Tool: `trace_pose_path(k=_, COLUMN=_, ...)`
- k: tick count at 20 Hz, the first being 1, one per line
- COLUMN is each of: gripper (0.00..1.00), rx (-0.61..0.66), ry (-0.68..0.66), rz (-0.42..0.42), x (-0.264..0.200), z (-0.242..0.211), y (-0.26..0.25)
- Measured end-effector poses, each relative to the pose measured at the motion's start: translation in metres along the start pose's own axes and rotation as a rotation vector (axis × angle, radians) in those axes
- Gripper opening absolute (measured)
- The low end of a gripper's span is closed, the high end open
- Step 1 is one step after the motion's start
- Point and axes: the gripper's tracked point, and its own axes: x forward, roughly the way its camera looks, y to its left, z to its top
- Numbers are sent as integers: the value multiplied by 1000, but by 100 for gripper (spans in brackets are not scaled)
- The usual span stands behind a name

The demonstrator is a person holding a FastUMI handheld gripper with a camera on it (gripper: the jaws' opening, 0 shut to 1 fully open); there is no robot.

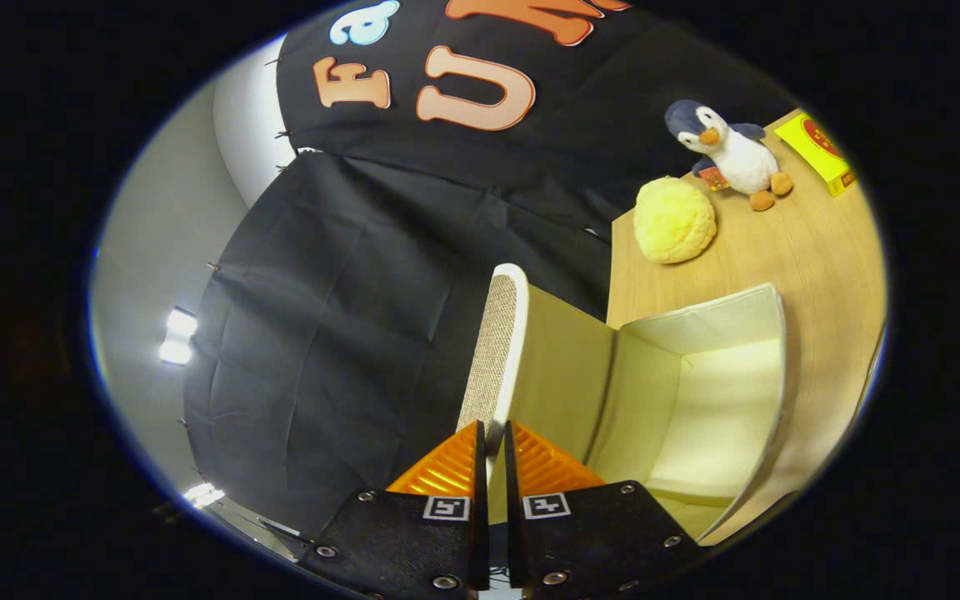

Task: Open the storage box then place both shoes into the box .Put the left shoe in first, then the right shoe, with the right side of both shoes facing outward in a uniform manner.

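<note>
Here the gripper (pixel 490 450) has its two fingers nearly pressed together, pinching the near edge of the box lid (pixel 497 350), which stands up on end between them with its woven outer face turned left toward the black cloth wall. Just to the right of the lid the storage box (pixel 767 375) lies open on the wooden table (pixel 813 250), its pale inside bare. Farther off on the table sit a fluffy yellow ball (pixel 674 220), a toy penguin (pixel 730 154) beyond it, and a yellow carton (pixel 817 152) at the far right.
</note>
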Motion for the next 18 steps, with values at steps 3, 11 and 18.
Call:
trace_pose_path(k=3, gripper=9, rx=-31, ry=18, rz=-3, x=22, z=-8, y=11)
trace_pose_path(k=11, gripper=9, rx=-62, ry=25, rz=-58, x=81, z=-22, y=17)
trace_pose_path(k=18, gripper=12, rx=-57, ry=35, rz=-138, x=115, z=-38, y=1)
